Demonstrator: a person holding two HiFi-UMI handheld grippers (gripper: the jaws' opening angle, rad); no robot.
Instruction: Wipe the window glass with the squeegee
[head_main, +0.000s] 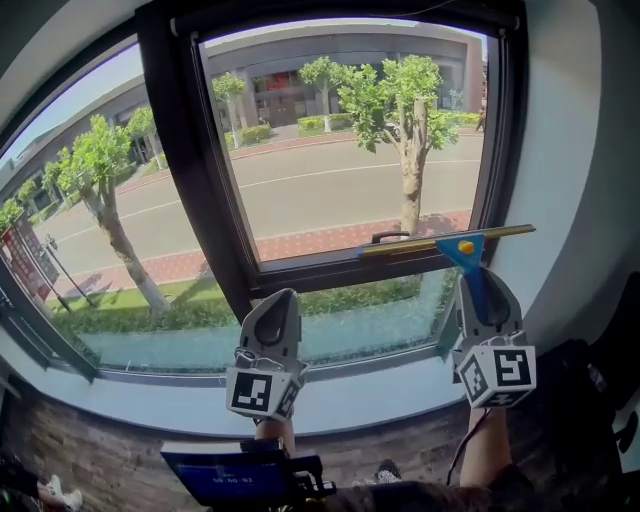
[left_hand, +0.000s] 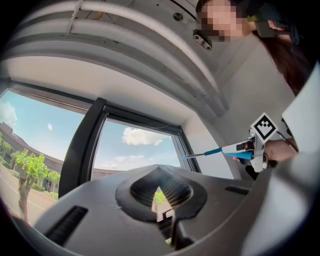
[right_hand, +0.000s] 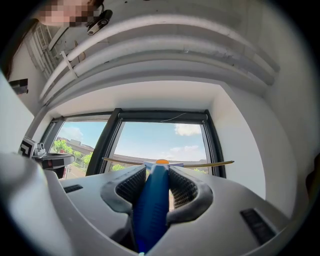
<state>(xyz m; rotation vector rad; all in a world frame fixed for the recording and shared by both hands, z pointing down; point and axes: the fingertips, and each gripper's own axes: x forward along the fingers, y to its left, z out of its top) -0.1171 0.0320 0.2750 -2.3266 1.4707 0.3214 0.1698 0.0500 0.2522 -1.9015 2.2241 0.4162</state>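
Right tool (right_hand: 157, 184) clamps squeegee (head_main: 447, 243), seemingly against the glass (head_main: 330, 170).

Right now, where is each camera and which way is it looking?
Head view: on the person's head, facing down at the window; shows both forearms, the left gripper, and the right gripper shut on the squeegee.
Left gripper view: on the left gripper, tilted up along its shut, empty jaws toward the window; shows the right hand.
Right gripper view: on the right gripper, facing the window along the squeegee handle.
Shared: each gripper view catches the other gripper.
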